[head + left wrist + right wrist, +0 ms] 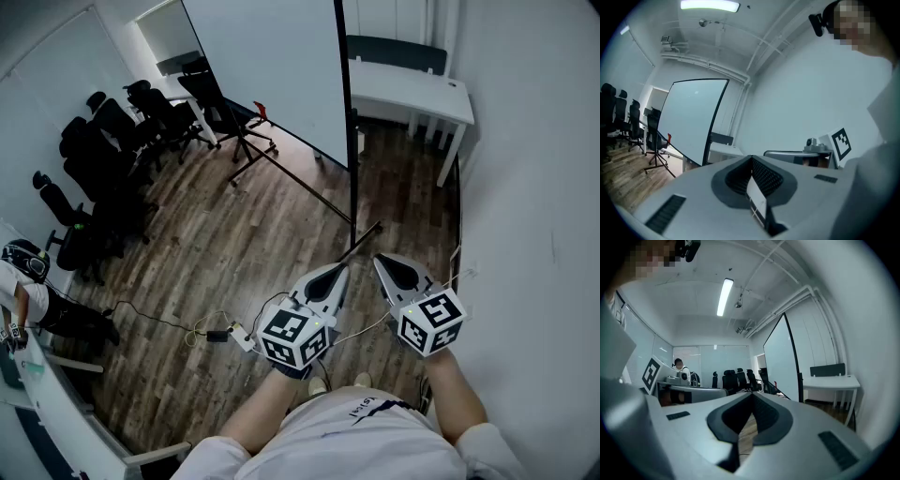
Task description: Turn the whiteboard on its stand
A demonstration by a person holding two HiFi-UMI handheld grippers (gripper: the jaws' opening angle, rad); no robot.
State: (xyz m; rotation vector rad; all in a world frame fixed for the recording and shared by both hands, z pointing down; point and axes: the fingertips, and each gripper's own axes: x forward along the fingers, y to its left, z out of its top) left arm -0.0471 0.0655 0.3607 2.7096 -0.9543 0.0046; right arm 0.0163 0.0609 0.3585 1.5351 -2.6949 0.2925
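The whiteboard [272, 66] stands upright on its black wheeled stand [291, 178] at the far side of the room, its black side edge [349, 122] towards me. Both grippers hang low near my body, well short of the board and touching nothing. My left gripper [342, 269] is shut and empty, pointing at the stand's foot. Beside it my right gripper [380, 261] is shut and empty too. The left gripper view shows the whiteboard [693, 117] ahead at left over shut jaws. In the right gripper view the whiteboard [780, 362] stands edge-on at right.
A white desk [412, 89] stands behind the board against the right wall. Several black office chairs [122, 141] crowd the left side. A power strip with cables [225, 333] lies on the wooden floor near my feet. A person [28, 281] sits at far left.
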